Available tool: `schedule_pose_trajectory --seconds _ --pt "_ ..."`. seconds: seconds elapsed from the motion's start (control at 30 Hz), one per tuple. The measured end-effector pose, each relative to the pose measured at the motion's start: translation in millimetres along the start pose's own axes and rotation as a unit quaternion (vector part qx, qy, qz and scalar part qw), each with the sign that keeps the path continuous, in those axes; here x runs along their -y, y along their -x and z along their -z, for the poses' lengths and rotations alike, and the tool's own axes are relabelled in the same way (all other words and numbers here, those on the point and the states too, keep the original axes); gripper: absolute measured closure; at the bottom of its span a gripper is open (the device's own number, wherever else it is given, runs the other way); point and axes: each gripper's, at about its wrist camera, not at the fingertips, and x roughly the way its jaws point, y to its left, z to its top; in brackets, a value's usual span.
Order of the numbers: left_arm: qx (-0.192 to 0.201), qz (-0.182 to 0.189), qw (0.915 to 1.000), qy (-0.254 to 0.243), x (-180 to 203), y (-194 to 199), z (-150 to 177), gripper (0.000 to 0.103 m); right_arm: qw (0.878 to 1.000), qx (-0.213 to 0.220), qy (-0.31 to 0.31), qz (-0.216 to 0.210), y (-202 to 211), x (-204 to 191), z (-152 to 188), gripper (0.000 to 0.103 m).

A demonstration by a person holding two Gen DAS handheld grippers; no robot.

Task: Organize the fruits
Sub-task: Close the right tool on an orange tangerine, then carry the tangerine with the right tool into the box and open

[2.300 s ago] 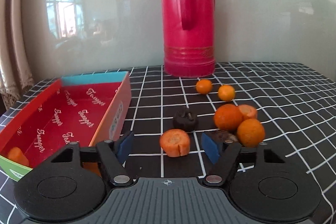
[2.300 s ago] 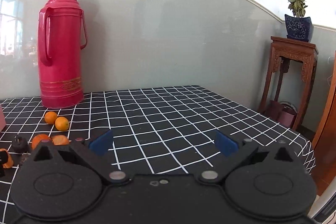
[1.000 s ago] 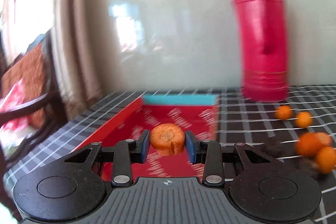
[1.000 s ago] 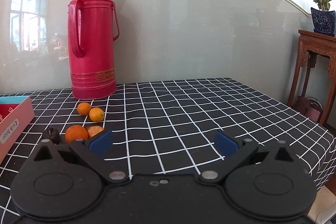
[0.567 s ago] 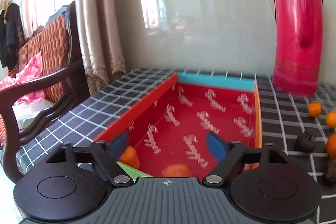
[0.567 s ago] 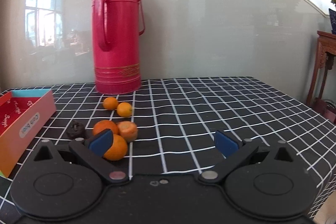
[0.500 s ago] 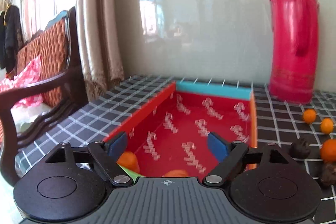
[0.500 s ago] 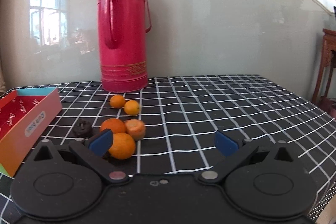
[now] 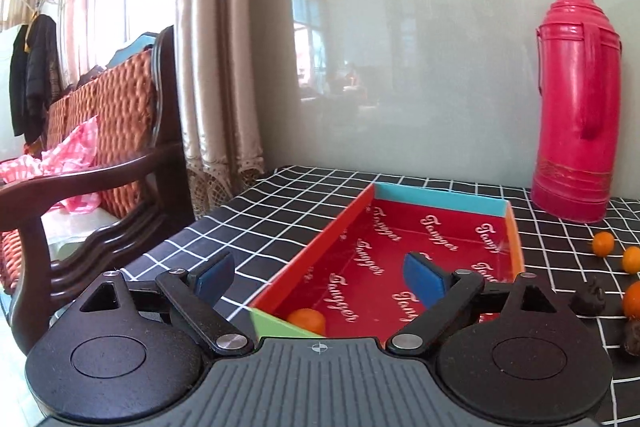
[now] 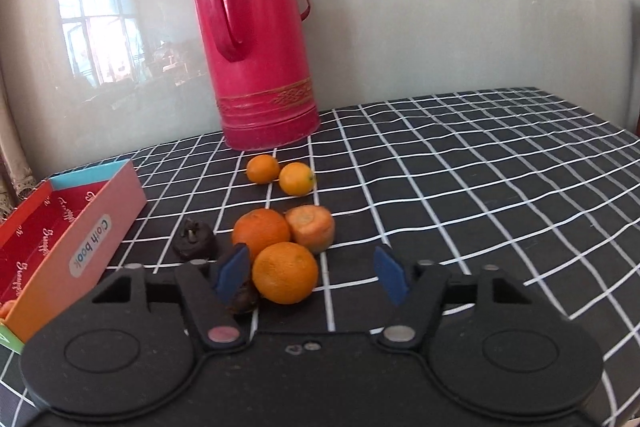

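My left gripper [image 9: 320, 277] is open and empty above the near end of the red cardboard box [image 9: 432, 201], with an orange piece [image 9: 307, 321] lying in the box below it. My right gripper [image 10: 314, 277] is open and empty, with the near orange [image 10: 285, 278] just inside its left finger. Behind that are another orange [image 10: 261, 233], a cut carrot piece [image 10: 312, 227], two small oranges [image 10: 262, 169] [image 10: 296, 179] and two dark fruits [image 10: 195, 239] [image 10: 243, 301]. The box also shows in the right wrist view [image 10: 86, 227].
A tall red thermos [image 10: 256, 39] stands at the back of the checked tablecloth [image 10: 460, 187], also seen in the left wrist view [image 9: 576, 107]. A wooden chair [image 9: 100, 163] with orange cushions and curtains [image 9: 216, 67] stand beyond the table's left edge.
The left gripper carried the carrot piece over the box, opened and dropped it in, then drew back. The right gripper swung left and closed in on the pile of oranges.
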Motion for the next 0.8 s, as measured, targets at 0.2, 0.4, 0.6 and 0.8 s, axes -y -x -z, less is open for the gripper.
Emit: schedule_pose_trajectory --seconds 0.2,0.4,0.6,0.8 --pt "-0.001 -0.008 0.9999 0.011 -13 -1 0 0.011 0.999 -0.022 -0.026 -0.02 -13 1 1 0.063" --pt "0.001 -0.016 0.9998 0.01 -19 -1 0 0.01 0.999 -0.017 -0.021 -0.023 -14 -4 3 0.073" --pt "-0.003 -0.025 0.9995 0.019 -29 -2 0 0.008 1.0 0.015 0.0 -0.017 -2 -10 1 0.073" --pt "-0.012 -0.043 0.9982 0.039 -48 -3 1 0.006 0.992 0.071 0.054 -0.093 25 -42 -1 0.073"
